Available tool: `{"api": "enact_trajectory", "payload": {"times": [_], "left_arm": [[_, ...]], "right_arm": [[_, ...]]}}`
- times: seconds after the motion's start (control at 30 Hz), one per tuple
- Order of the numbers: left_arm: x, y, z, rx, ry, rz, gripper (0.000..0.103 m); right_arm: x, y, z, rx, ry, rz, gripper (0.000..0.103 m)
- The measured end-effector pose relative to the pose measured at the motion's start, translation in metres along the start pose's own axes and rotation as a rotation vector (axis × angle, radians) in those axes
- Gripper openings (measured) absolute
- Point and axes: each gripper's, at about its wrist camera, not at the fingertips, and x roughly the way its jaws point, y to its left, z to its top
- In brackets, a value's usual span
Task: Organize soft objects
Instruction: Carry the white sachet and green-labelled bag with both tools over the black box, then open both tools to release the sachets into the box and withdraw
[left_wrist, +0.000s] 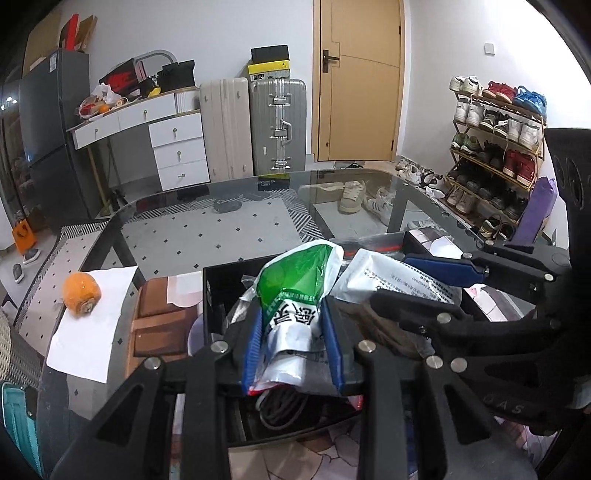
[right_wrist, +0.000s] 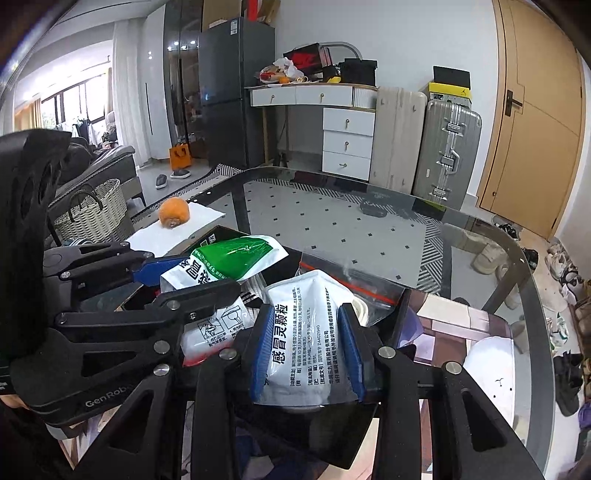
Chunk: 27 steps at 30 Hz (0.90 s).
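Observation:
My left gripper (left_wrist: 293, 314) is shut on a green and white soft packet (left_wrist: 295, 280) and holds it over a black box (left_wrist: 218, 280) on the glass table. My right gripper (right_wrist: 306, 317) is shut on a white medicine packet (right_wrist: 310, 332) with black print, held just right of the left one. In the left wrist view the white packet (left_wrist: 391, 277) and the right gripper (left_wrist: 424, 277) show at right. In the right wrist view the green packet (right_wrist: 229, 258) and the left gripper (right_wrist: 177, 280) show at left. More packets and a cable lie in the box.
An orange fruit (left_wrist: 80, 293) sits on white paper (left_wrist: 88, 332) at the table's left. A clear zip bag (right_wrist: 351, 280) lies behind the white packet. A wicker basket (right_wrist: 92, 214) stands left of the table. A shoe rack (left_wrist: 495, 155) stands at right.

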Motion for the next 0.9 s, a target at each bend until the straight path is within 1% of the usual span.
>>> {"api": "enact_trajectory", "payload": {"times": [0.13, 0.23, 0.27, 0.37, 0.43, 0.47, 0.5, 0.53, 0.57, 0.67, 0.7, 0.77, 0.8, 0.83, 0.87, 0.9], "left_arm": [[0.004, 0.001, 0.000, -0.008, 0.004, -0.004, 0.030], [0.004, 0.001, -0.001, -0.012, 0.007, -0.011, 0.031], [0.004, 0.000, -0.001, -0.009, 0.006, -0.008, 0.031], [0.003, -0.001, -0.002, -0.017, 0.010, -0.013, 0.041], [0.003, 0.001, -0.002, -0.025, 0.012, -0.022, 0.054], [0.002, 0.002, -0.002, -0.034, 0.016, -0.023, 0.055], [0.001, 0.002, -0.002, -0.041, 0.022, -0.027, 0.057], [0.000, 0.003, -0.002, -0.043, 0.023, -0.029, 0.057], [-0.002, 0.003, -0.001, -0.043, 0.019, -0.027, 0.058], [-0.005, 0.003, -0.001, -0.049, 0.013, -0.026, 0.074], [-0.006, 0.003, -0.002, -0.056, 0.011, -0.024, 0.081], [-0.009, 0.006, -0.001, -0.075, 0.003, -0.036, 0.087], [-0.011, 0.006, -0.001, -0.086, -0.004, -0.048, 0.092], [-0.012, 0.007, 0.001, -0.091, -0.010, -0.047, 0.098], [-0.014, 0.006, 0.001, -0.094, -0.018, -0.034, 0.101], [-0.016, 0.006, 0.002, -0.093, -0.025, -0.019, 0.103]], "right_arm": [[0.004, -0.001, -0.001, 0.008, 0.008, 0.000, 0.035], [0.004, 0.002, -0.002, -0.014, 0.007, -0.011, 0.035], [0.003, 0.003, -0.001, -0.018, 0.005, -0.012, 0.037], [-0.002, 0.002, -0.002, -0.027, -0.007, -0.045, 0.047], [-0.008, 0.000, -0.004, -0.031, -0.010, -0.058, 0.052], [-0.012, -0.001, -0.005, -0.029, -0.015, -0.059, 0.058], [-0.016, -0.003, -0.006, -0.024, -0.021, -0.061, 0.071], [-0.020, -0.005, -0.007, -0.016, -0.030, -0.058, 0.079], [-0.025, -0.007, -0.008, -0.010, -0.049, -0.053, 0.084], [-0.035, -0.011, -0.009, -0.008, -0.064, -0.058, 0.085], [-0.037, -0.013, -0.010, -0.005, -0.066, -0.059, 0.087], [-0.038, -0.016, -0.013, 0.007, -0.061, -0.062, 0.090], [-0.039, -0.018, -0.015, 0.019, -0.057, -0.057, 0.091], [-0.040, -0.019, -0.015, 0.025, -0.060, -0.048, 0.091], [-0.043, -0.021, -0.017, 0.034, -0.072, -0.032, 0.092], [-0.046, -0.022, -0.018, 0.041, -0.083, -0.020, 0.096]]}}
